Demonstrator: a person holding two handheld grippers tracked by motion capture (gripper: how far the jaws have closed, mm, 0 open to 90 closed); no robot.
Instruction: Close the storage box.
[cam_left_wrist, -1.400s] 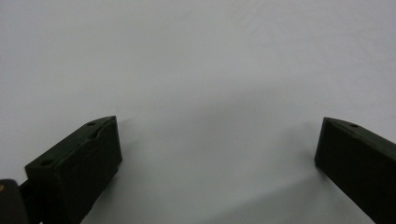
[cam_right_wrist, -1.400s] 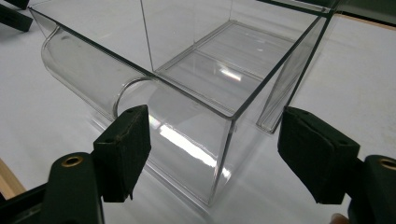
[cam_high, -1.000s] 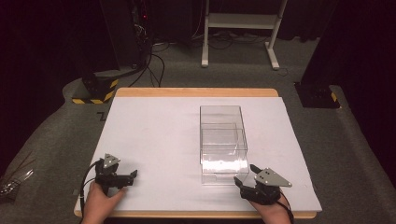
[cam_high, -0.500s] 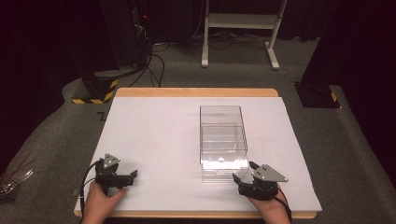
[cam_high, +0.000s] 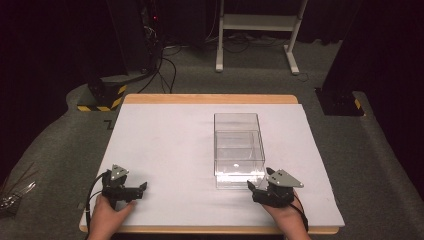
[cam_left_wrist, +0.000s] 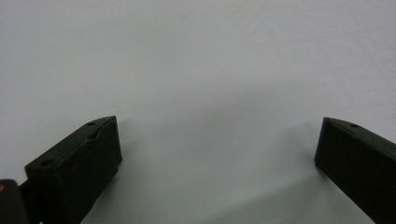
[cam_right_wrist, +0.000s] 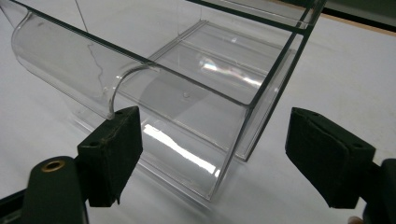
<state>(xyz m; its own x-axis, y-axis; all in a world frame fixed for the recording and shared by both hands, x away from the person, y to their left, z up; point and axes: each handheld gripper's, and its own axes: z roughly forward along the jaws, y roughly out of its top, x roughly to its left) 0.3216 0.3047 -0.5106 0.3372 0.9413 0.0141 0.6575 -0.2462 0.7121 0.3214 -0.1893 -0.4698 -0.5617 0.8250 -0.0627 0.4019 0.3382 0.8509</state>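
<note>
A clear plastic box (cam_high: 239, 150) stands open-topped on the white table top (cam_high: 165, 145), right of centre. My right gripper (cam_high: 251, 188) lies at the box's near end. In the right gripper view the box (cam_right_wrist: 196, 79) has a rounded cut-out in its front wall, and its near corner stands in the gap of my right gripper (cam_right_wrist: 215, 149). Those jaws have just been opening, and neither pad presses on the wall. My left gripper (cam_high: 143, 188) rests near the front left edge. In its own view the left gripper (cam_left_wrist: 217, 149) is wide open over bare white surface.
The table's wooden edge (cam_high: 210, 99) runs along the back. On the floor beyond are a white-legged stand (cam_high: 260, 30), a black-and-yellow striped base (cam_high: 102, 97) with cables, and a dark base (cam_high: 340, 102) at the right. Small metal things (cam_high: 12, 192) lie on the floor at left.
The right gripper has edged slightly toward the box's near end. The left hand and the box have stayed put.
</note>
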